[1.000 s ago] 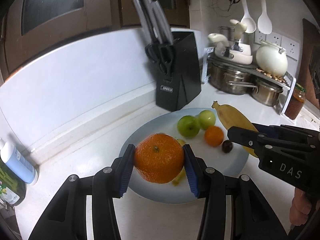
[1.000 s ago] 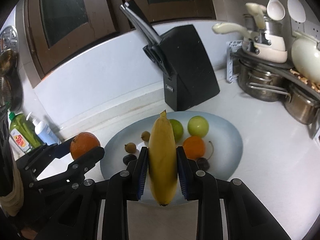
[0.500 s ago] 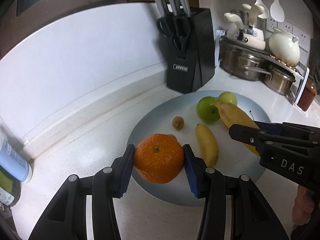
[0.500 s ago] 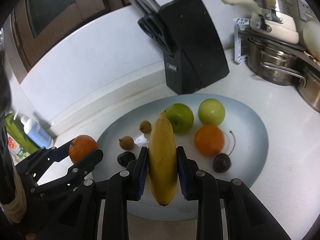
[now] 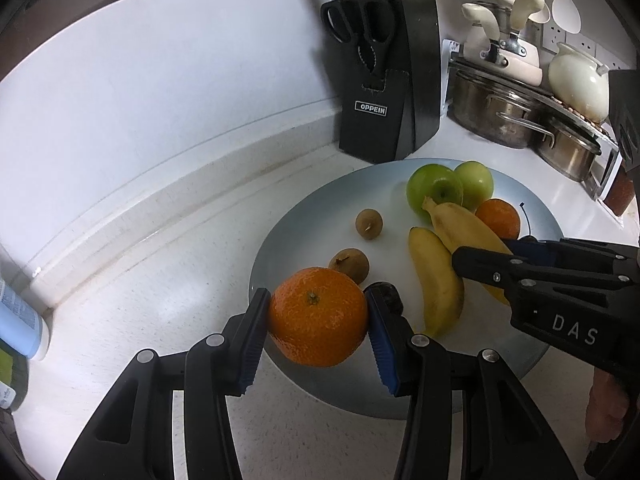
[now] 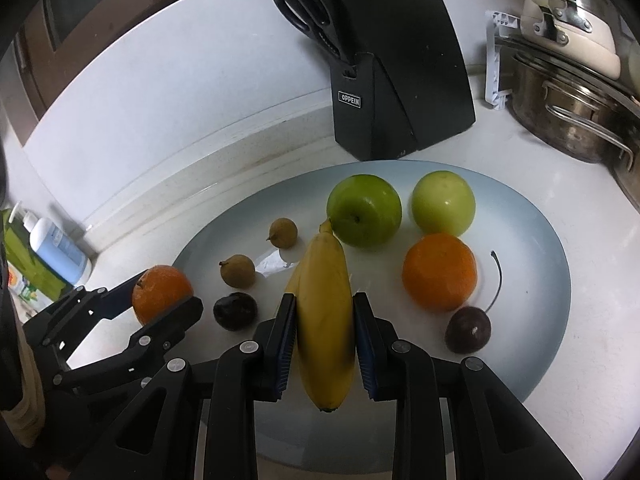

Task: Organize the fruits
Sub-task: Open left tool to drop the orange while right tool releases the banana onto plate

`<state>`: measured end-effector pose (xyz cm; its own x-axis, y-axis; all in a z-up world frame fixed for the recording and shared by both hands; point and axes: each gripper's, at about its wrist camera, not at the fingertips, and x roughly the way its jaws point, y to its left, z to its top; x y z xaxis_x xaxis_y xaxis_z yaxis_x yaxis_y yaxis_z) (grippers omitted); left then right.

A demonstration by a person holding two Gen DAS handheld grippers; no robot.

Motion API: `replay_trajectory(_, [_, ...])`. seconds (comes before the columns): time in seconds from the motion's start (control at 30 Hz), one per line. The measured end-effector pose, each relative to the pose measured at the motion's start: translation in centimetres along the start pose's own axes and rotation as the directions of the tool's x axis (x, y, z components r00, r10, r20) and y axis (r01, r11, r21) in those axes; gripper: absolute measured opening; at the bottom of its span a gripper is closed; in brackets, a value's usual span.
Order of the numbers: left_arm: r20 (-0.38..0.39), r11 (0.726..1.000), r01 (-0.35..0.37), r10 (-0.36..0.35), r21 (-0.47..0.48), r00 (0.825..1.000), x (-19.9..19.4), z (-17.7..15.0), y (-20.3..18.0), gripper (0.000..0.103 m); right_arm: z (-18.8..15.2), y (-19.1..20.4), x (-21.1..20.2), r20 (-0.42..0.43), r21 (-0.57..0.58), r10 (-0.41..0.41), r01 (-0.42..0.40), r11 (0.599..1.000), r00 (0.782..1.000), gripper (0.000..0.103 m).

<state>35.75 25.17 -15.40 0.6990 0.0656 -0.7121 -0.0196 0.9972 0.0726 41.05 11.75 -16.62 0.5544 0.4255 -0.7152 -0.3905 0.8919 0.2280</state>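
Observation:
My left gripper (image 5: 318, 320) is shut on a large orange (image 5: 318, 316), held over the near-left rim of a pale blue plate (image 5: 304, 216). My right gripper (image 6: 325, 316) is shut on a yellow banana (image 6: 326, 320), held low over the plate (image 6: 540, 240). On the plate lie a second banana (image 5: 436, 280), two green apples (image 6: 364, 210), a smaller orange (image 6: 439, 272), two brown longans (image 6: 238, 270), and two dark plums (image 6: 468, 329). The right gripper (image 5: 486, 270) shows in the left wrist view; the left gripper (image 6: 160, 292) shows in the right wrist view.
A black knife block (image 5: 384, 76) stands behind the plate against the white backsplash. Steel pots (image 5: 520, 116) with ladles and a cream teapot sit at the back right. Soap bottles (image 6: 56, 252) stand at the far left on the white counter.
Both grippers have moved forward and lower toward the plate, still holding the orange and the banana. The plate and its fruits now appear closer and larger.

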Motion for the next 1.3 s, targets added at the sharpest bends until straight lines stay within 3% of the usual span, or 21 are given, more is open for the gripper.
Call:
replay_trajectory(0.67, [-0.023,0.999,0.039,-0.039,0.004,0.999,0.6,0.0,-0.3,0.048,0.9,-0.6,0.8,0.014,0.007,-0.010,0.010,1.000,1.000,0.030])
replay_trajectory(0.8, [-0.019,0.999,0.031,-0.031,0.010,0.999,0.6,0.2,-0.5,0.060,0.9,-0.8,0.7,0.008,0.011,-0.016,0.016,1.000,1.000,0.037])
replay_trajectory(1.0, [-0.009,0.999,0.035,-0.035,0.009,0.999,0.3,0.4,-0.7,0.063,0.9,-0.7,-0.2,0.030,0.002,-0.021,0.021,1.000,0.999,0.043])
replay_trajectory(1.3, [0.037,1.000,-0.011,0.012,-0.024,0.999,-1.6,0.9,-0.2,0.071,0.7,-0.6,-1.6,0.046,-0.001,-0.063,0.063,0.998,0.997,0.044])
